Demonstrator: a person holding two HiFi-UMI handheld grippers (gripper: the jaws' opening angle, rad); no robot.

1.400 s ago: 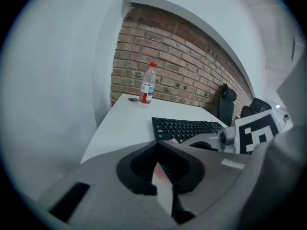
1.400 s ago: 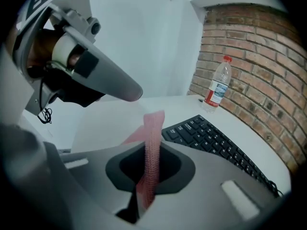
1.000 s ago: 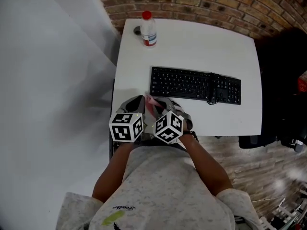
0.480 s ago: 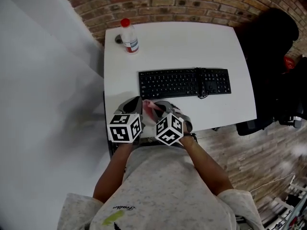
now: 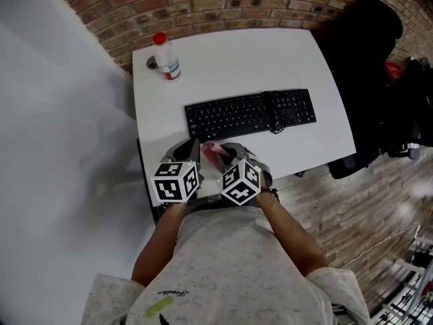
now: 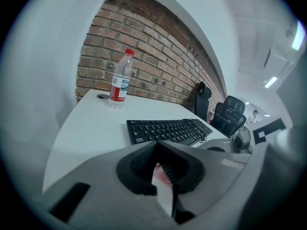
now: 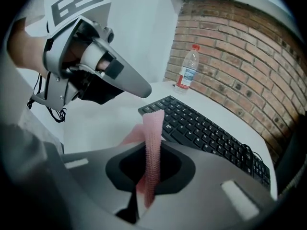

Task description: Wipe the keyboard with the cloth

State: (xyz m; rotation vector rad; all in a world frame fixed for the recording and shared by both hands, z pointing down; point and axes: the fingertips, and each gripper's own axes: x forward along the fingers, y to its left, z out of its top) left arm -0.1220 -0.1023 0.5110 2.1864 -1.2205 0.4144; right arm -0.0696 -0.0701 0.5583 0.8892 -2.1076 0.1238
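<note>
We had our right gripper (image 7: pixel 154 150) clamped on the pink cloth (image 7: pixel 152 128), strip sticking up, at the white table's (image 5: pixel 230 59) near edge, just short of the black keyboard (image 5: pixel 250 112). Our left gripper (image 6: pixel 156 144) sat close beside, jaws pressed together. Water bottle (image 5: pixel 166 58) stood far left.

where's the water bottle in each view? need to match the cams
Head view: bottle upper left, on the table's far left corner.
Left gripper view: bottle upper left, before the brick wall.
Right gripper view: bottle top centre, beyond the keyboard.
Shared landmark: the keyboard.
</note>
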